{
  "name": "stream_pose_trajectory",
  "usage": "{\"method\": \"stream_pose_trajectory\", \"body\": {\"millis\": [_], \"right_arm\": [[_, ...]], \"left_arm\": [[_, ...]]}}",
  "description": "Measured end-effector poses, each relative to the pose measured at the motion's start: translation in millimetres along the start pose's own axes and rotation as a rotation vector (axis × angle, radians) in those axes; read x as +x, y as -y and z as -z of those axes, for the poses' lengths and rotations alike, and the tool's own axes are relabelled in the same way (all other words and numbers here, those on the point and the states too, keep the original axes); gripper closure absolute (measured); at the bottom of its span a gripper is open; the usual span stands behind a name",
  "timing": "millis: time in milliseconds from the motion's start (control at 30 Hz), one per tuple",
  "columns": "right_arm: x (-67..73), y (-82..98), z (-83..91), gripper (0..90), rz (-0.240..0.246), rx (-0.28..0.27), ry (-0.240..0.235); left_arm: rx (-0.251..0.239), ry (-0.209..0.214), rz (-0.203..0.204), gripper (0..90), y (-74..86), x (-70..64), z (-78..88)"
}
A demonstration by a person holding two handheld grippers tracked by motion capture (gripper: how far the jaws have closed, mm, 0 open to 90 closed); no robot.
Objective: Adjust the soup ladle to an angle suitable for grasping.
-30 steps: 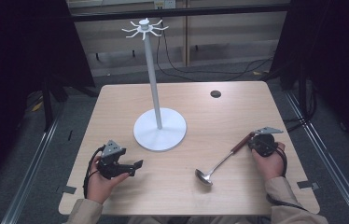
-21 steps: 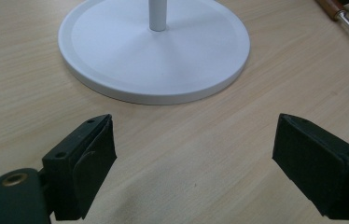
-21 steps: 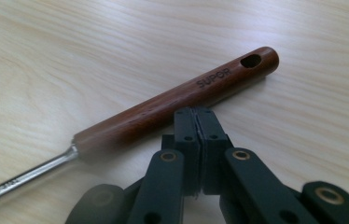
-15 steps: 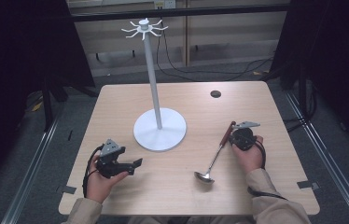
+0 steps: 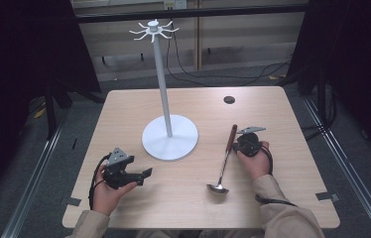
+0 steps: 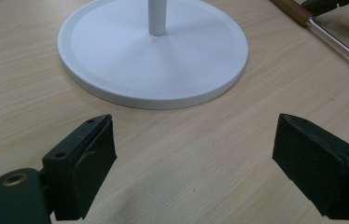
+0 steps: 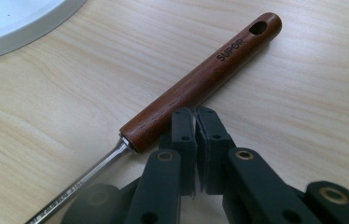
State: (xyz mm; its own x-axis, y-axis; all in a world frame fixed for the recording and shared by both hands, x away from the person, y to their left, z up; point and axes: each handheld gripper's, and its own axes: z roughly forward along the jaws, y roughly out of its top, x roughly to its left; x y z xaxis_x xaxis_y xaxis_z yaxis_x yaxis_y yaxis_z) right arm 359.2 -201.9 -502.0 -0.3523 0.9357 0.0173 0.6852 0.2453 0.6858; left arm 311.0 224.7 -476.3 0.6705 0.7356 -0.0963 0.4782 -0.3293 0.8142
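**Still early: ladle on the worktop, hooks bare**

Evidently little of the job is done. At the near left of the worktop (image 5: pixel 124 106), the left gripper (image 5: pixel 146 173) rests in the person's hand with its fingers (image 6: pixel 85 161) spread wide apart and nothing between them; they face the round white base of the utensil stand (image 5: pixel 169 137), which sits just beyond.

That stand rises from the middle of the worktop, its pole topped by a ring of small hooks (image 5: pixel 153 29), all bare.

Right of the base lies the ladle (image 5: pixel 224 159), flat on the wood, its metal bowl near the front edge and its brown wooden handle (image 7: pixel 200 79) pointing toward the far side. The handle has a hanging hole at its far end.

Furthest right, the right gripper (image 5: pixel 235 143) sits against the handle's side. Its fingers (image 7: pixel 182 135) are pressed together, tips touching or almost touching the handle's lower part, gripping nothing.

By my reading, the ladle is meant for a hook, so everything is left: grasping the handle, lifting, and threading the hole over a prong.
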Motion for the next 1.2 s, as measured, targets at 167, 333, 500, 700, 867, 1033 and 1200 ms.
{"method": "stream_pose_trajectory", "body": {"millis": [167,333,500,700,867,1033,1200], "right_arm": [[7.0,-4.5,-3.2,86.7,0.011,0.011,-0.020],[11.5,-6.9,-5.9,86.7,0.018,0.009,-0.034],[19.2,-10.5,-8.3,85.8,0.022,0.021,-0.056],[20.0,-13.8,-8.9,81.7,0.025,0.036,-0.057],[16.4,-13.6,-1.2,77.7,-0.005,0.036,-0.038],[14.6,-16.5,10.9,69.8,-0.054,0.027,-0.045],[16.9,-19.0,17.0,61.0,-0.110,0.032,-0.046]], "left_arm": [[-0.006,0.005,0.009,13.0,0.0,0.3,-0.2],[-0.003,0.003,0.006,13.0,0.2,0.9,-0.1],[0.003,0.008,0.008,13.0,0.8,0.9,-0.9],[0.004,0.010,0.004,13.0,0.7,0.8,-1.6],[0.005,0.005,0.002,13.0,-0.2,-0.2,-1.6],[-0.002,0.007,0.006,13.0,-1.2,-2.6,-2.1],[0.004,0.002,-0.014,13.0,-2.7,-3.9,-2.5]]}}
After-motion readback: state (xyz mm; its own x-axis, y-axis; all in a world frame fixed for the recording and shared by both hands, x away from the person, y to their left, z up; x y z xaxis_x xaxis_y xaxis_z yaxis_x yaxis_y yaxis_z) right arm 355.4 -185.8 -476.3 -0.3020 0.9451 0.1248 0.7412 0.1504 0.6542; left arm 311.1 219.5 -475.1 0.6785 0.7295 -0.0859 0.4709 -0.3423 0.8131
